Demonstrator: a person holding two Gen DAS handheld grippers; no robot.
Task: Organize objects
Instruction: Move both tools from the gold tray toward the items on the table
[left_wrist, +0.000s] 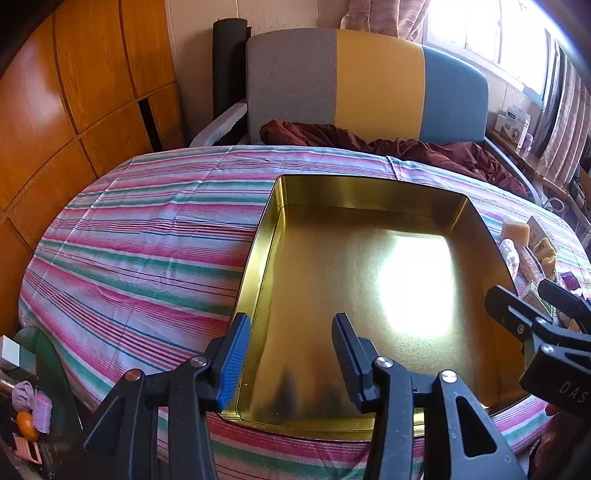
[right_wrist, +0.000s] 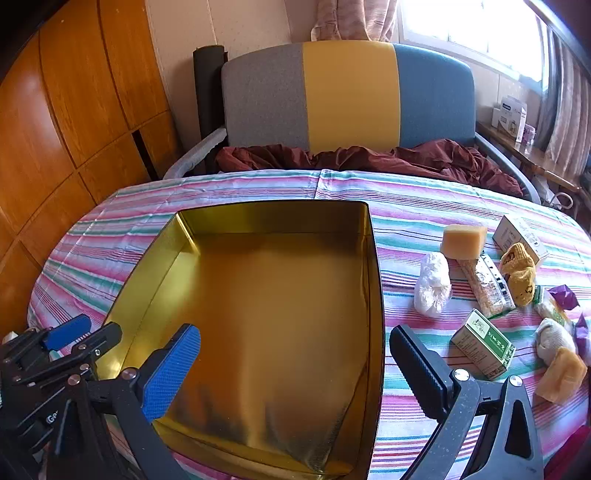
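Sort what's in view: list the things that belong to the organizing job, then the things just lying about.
Job:
gold tin, empty
orange sponge block
white plastic bag
green box
yellow sock
left gripper, right gripper, both open

Lying about:
maroon blanket
boxes on the windowsill
striped cloth

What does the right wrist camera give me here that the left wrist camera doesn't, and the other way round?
Right wrist only: the full spread of loose items right of the tin, including the white bag, green box and yellow sock.

Left wrist only: clutter off the table's left edge, including an orange, and window glare on the tin floor.

Both: the empty gold tin on the striped cloth, the left gripper and right gripper, each open and holding nothing.
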